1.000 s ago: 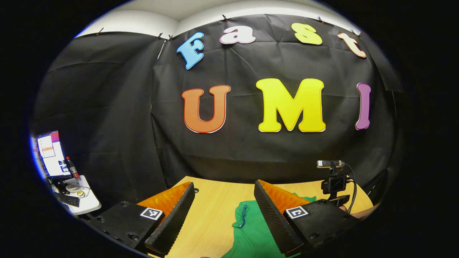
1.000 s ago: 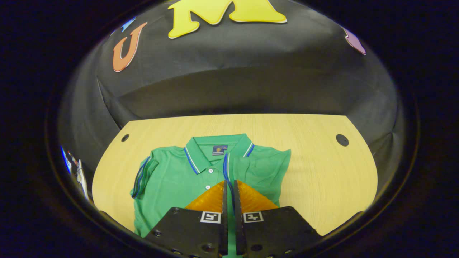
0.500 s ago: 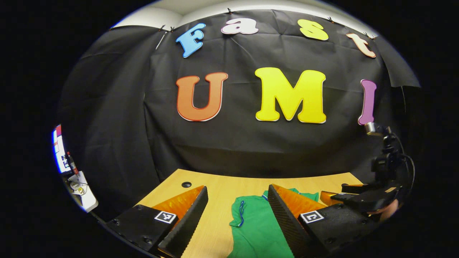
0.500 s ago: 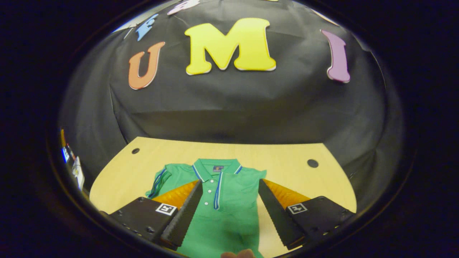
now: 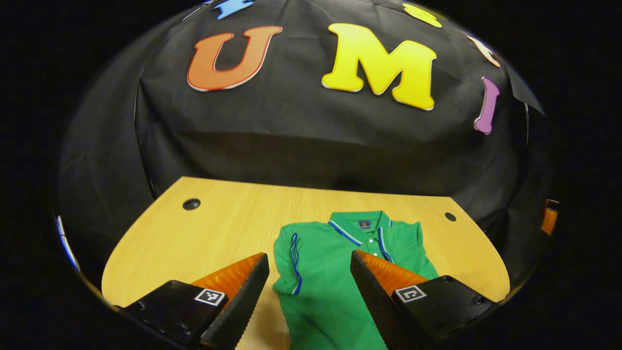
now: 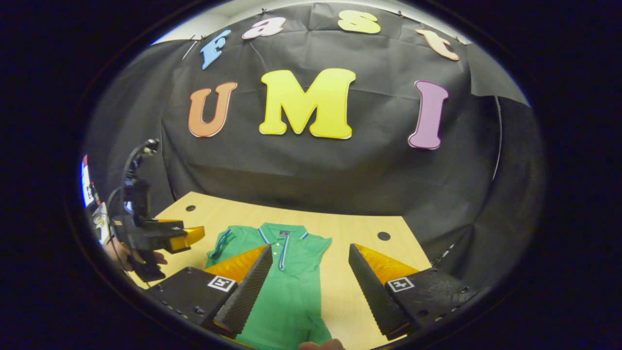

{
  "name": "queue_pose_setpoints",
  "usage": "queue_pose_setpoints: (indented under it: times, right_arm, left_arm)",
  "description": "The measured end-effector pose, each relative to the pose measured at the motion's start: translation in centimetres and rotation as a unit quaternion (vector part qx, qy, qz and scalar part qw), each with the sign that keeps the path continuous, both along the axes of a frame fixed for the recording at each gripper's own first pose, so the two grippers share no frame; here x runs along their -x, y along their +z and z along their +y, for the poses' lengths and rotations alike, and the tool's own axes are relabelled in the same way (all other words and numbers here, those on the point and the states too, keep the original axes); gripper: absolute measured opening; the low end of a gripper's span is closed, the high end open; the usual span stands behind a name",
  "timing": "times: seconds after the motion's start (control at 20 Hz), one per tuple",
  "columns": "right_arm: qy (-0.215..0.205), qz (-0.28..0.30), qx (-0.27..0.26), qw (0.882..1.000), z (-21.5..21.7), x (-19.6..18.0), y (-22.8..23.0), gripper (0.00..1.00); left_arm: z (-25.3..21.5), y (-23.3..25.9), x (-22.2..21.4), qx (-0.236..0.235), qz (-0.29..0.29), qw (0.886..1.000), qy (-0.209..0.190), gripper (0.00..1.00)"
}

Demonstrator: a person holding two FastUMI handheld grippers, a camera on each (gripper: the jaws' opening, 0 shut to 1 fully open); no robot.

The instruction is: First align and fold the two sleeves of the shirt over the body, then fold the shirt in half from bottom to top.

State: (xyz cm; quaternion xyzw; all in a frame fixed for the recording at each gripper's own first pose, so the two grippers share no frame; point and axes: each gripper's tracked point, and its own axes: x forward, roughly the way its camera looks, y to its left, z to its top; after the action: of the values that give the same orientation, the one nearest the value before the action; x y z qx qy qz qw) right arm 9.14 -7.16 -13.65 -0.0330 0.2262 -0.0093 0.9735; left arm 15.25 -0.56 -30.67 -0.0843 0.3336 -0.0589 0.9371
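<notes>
Both tools are hanging above the near edge of the table (image 5: 160,233), the left gripper (image 5: 309,272) and the right gripper (image 6: 311,265) each spread wide and holding nothing. The green shirt (image 5: 335,272) is lying flat just beyond them, collar toward the wall, its left sleeve (image 5: 294,262) apparently not yet folded in. Bare wood is leaving room on either side.

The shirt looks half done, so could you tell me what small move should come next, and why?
Probably lower the open left tongs onto the shirt's left sleeve: it is still spread out, while the right side already lies folded over the body.
</notes>
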Motion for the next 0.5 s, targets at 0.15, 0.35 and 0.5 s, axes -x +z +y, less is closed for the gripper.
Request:
queue_pose_setpoints:
  times: [0.15,0.35,0.5]
  right_arm:
    - [-0.020,0.010,-0.005,1.000,-1.2,1.4,-0.1,0.96]
    - [-0.036,0.039,-0.001,0.999,-2.1,2.3,-2.2,0.97]
    - [-0.040,0.076,-0.015,0.996,-1.9,2.9,-4.0,0.96]
  left_arm:
    - [1.0,-4.7,-1.1,-0.003,0.040,0.999,0.006,1.00]
    - [1.4,-8.7,-2.3,-0.014,0.071,0.997,0.000,1.00]
    - [0.7,-10.7,-3.1,-0.017,0.085,0.996,-0.011,1.00]
